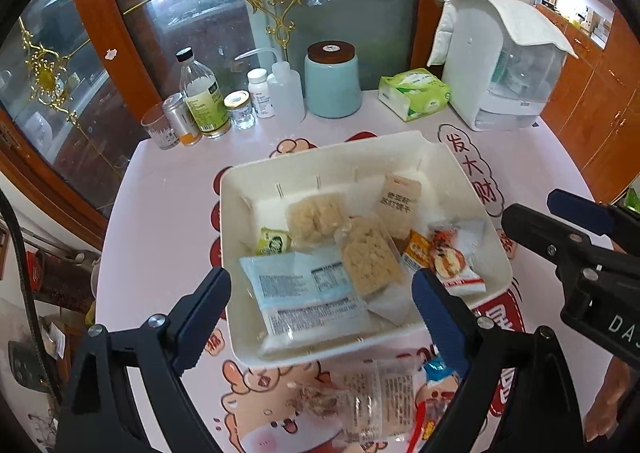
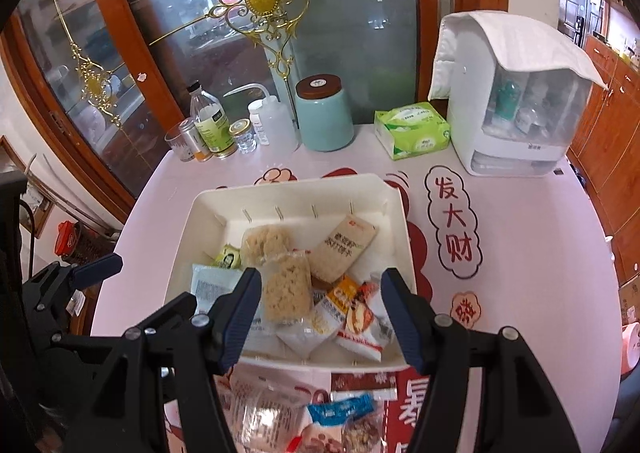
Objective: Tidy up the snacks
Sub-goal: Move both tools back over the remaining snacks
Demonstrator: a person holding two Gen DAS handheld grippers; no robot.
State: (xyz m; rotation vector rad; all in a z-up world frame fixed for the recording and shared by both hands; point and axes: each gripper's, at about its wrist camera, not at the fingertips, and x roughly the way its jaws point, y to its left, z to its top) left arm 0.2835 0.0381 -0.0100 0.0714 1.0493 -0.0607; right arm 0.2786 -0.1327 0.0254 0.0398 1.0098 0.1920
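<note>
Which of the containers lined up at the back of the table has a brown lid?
The pale blue canister, the widest of the row. The neighbouring squeeze bottle and pill bottle are white.

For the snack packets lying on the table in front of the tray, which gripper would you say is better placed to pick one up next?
Probably the left gripper. Its open, empty jaws frame the clear packet outside the white tray. The right gripper, also open and empty, sits more over the tray.

The white rectangular plastic tray (image 1: 472,173) looks smooth and matt. The clear crinkly plastic snack wrappers (image 1: 304,293) inside shine glossy. The desk's pink printed covering (image 2: 520,293) has a soft sheen. The pale blue ceramic jar (image 1: 333,87) carries a brown wooden-looking lid.
</note>
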